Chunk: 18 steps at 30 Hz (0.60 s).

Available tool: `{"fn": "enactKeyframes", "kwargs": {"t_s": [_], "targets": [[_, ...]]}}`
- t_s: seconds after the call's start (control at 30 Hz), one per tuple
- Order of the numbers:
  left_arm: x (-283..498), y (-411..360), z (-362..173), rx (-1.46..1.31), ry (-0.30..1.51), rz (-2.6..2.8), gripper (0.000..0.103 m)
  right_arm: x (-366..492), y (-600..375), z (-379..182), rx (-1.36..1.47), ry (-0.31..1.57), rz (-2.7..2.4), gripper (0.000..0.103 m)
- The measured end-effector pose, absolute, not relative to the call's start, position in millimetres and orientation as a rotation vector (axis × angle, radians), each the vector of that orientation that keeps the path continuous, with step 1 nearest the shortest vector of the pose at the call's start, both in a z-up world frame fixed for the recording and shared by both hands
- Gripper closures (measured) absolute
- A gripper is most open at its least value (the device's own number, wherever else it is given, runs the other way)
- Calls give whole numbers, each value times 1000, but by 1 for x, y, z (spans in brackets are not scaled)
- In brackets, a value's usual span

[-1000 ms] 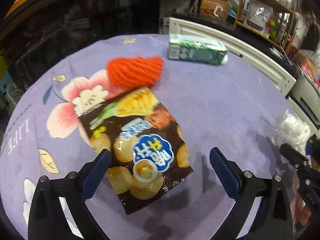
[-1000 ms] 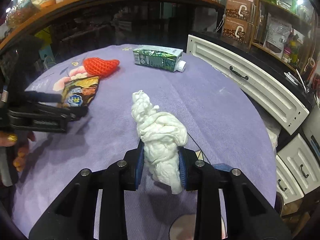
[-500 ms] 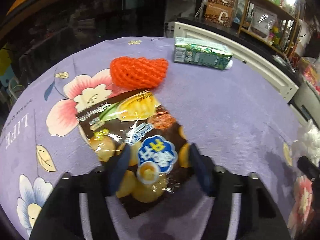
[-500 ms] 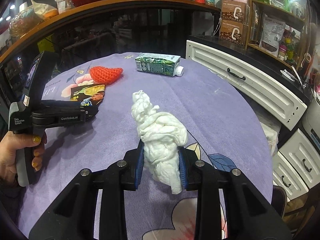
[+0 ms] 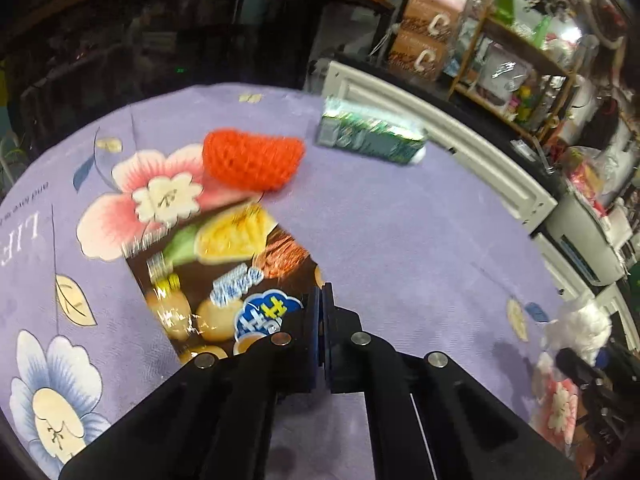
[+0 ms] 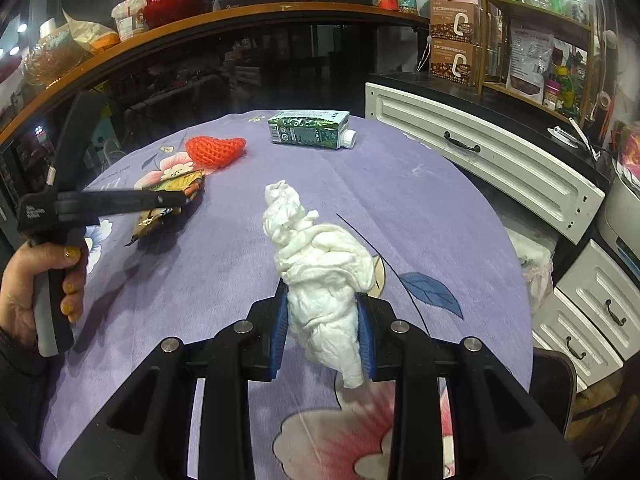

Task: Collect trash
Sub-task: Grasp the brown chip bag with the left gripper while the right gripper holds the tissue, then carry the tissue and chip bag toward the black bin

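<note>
A dark snack bag [image 5: 216,276] printed with yellow chips hangs tilted just above the purple flowered tablecloth [image 5: 400,240]. My left gripper [image 5: 322,304] is shut on its right edge. The right wrist view shows this gripper [image 6: 182,200] from the side, with the snack bag [image 6: 160,216] drooping from it. My right gripper [image 6: 322,304] is shut on a crumpled white tissue [image 6: 316,248], held above the cloth. A red foam net [image 5: 252,160] and a green carton [image 5: 368,140] lie farther back on the table.
White drawer cabinets [image 6: 480,160] run along the table's right side, with stocked shelves behind them. A dark glass counter with a wooden top [image 6: 240,16] stands beyond the far edge. A person's hand [image 6: 24,280] grips the left tool's handle at the left.
The left jaws went from wide open around the snack bag to shut on its right edge, and the bag has tilted up. The right gripper drew back a little, still holding the tissue.
</note>
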State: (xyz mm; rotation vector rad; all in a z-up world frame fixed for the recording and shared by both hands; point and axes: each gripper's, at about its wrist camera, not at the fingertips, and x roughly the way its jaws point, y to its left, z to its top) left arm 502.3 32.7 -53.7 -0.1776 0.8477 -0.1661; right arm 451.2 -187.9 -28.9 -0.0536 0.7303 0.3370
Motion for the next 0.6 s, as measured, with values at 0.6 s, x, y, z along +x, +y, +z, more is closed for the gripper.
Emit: {"fn": "enactKeyframes", "kwargs": {"t_s": [0.6], "targets": [[429,-79,5,-84,704,-506,101,340,-294,-10,59,641,222,73]]}}
